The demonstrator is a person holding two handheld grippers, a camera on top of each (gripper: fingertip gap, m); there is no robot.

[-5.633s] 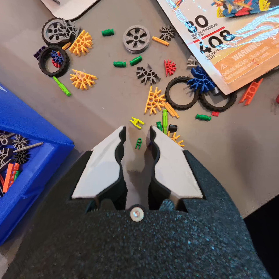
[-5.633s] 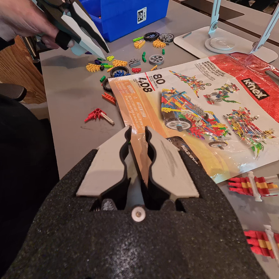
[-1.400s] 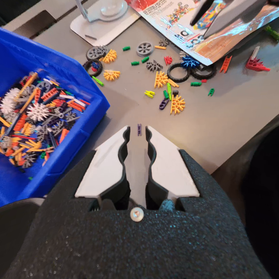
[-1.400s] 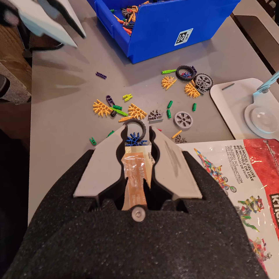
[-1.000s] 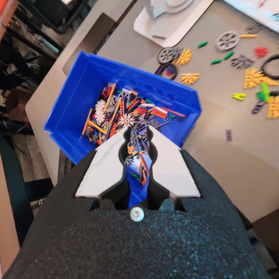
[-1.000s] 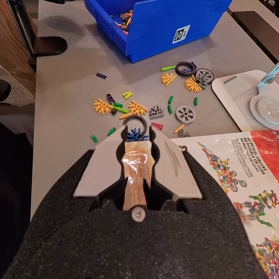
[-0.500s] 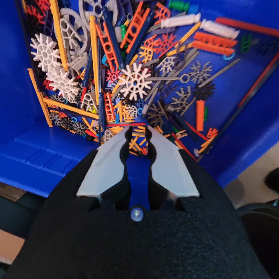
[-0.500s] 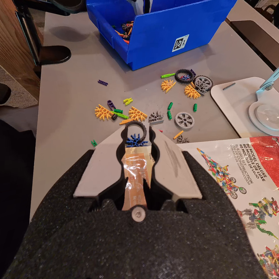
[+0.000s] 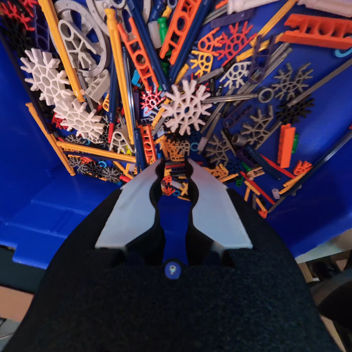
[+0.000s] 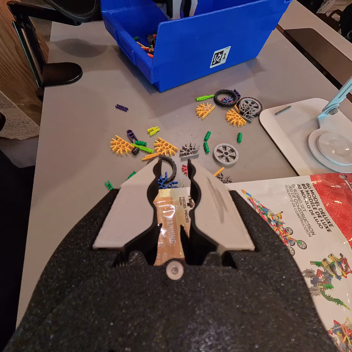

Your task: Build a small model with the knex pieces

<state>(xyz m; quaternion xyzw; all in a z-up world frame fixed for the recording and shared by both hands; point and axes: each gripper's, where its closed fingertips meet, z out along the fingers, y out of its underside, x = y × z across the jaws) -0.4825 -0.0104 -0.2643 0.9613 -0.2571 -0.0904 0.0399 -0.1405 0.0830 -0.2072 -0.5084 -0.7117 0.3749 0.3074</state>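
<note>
Hanging inside the blue bin (image 9: 38, 200), the left gripper (image 9: 174, 162) has its jaws a modest gap apart w/ nothing between them; tips sit just above the heap of building-toy pieces. A white snowflake connector (image 9: 185, 109) lies just beyond the tips, w/ orange ladder pieces (image 9: 140, 57), yellow rods (image 9: 118, 66) and grey connectors (image 9: 259, 125) packed around.

The right gripper (image 10: 174, 162) is likewise part open, holding nothing, poised over the near-left corner of a printed plastic bag (image 10: 285, 219) flat on the grey table (image 10: 76, 152). Just past its tips: a black tyre (image 10: 170, 166) w/ a blue connector (image 10: 165, 182) at its near side. Farther off, scattered yellow fan connectors (image 10: 164, 146), green rods (image 10: 206, 136) and a grey wheel hub (image 10: 225, 153). The bin stands at the far side, a square code sticker (image 10: 220, 57) on its wall; the left gripper shows dipping into it at top. A white base plate (image 10: 285, 133) sits far right.
</note>
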